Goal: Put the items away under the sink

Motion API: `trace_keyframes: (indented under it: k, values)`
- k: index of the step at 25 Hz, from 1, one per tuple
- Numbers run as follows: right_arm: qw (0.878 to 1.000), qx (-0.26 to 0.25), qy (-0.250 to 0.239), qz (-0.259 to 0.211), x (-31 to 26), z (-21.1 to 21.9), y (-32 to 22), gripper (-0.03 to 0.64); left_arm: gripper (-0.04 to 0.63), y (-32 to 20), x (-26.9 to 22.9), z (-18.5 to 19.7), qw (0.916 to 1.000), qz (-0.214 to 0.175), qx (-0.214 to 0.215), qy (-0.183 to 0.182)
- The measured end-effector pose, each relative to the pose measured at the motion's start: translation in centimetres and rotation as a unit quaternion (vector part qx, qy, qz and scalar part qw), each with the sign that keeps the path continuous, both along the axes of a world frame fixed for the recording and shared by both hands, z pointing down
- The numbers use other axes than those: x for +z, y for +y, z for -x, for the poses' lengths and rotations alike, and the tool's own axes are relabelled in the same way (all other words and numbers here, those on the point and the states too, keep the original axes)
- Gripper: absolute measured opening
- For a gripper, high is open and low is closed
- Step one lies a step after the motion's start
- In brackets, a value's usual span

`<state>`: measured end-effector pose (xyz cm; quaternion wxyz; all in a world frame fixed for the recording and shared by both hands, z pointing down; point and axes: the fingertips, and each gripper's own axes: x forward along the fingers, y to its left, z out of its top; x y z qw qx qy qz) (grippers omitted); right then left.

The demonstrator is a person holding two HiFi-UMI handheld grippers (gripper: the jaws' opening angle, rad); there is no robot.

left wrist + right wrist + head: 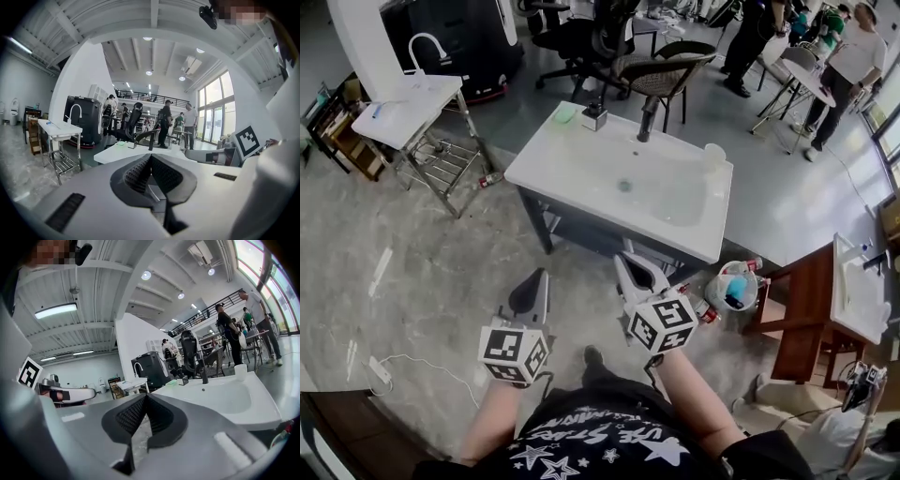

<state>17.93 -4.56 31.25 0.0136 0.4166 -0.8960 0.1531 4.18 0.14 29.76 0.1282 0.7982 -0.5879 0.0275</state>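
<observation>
white rectangular sink top on a dark frame (pixel 581 173), drain in the middle of the shallow basin. at its back edge there's a pale green sponge (pixel 565 113) with a small dark box (pixel 594 116) just beside it, and a white cup (pixel 713 155) upright near the right corner. on the floor by the sink's front right corner sits a roundish clear container with something blue inside (pixel 732 289), with red-capped bottles (pixel 705 312) next to it.

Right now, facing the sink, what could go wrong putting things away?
The left tool and right tool are shut and empty; reaching like this might shove things. Bottles on the floor lie close to the right tool and could get knocked. The cable might snag a foot.
</observation>
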Motion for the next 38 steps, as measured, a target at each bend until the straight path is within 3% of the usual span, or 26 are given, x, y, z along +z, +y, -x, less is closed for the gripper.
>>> trace_keyframes:
  k: [7, 17, 24, 38]
  values:
    - [1.000, -0.004, -0.004, 0.002, 0.7, -1.2, -5.2, 0.003, 0.009, -5.2, -0.2, -1.0, 0.9999, -0.005, -0.015, -0.001]
    - [1.000, 0.009, 0.001, 0.002, 0.7, -1.0, -8.3, 0.003, 0.009, -8.6, -0.8, 0.4, 0.9995, -0.013, -0.029, 0.002]
    - [0.999, 0.029, 0.014, -0.001, 0.9, 0.3, -12.3, 0.003, 0.009, -13.9, 0.0, 2.3, 0.9997, -0.014, -0.008, 0.016]
    - [0.994, 0.105, 0.024, 0.018, 1.0, 6.0, -26.5, 0.003, 0.009, -28.3, 0.1, 9.6, 0.9984, -0.003, 0.051, 0.024]
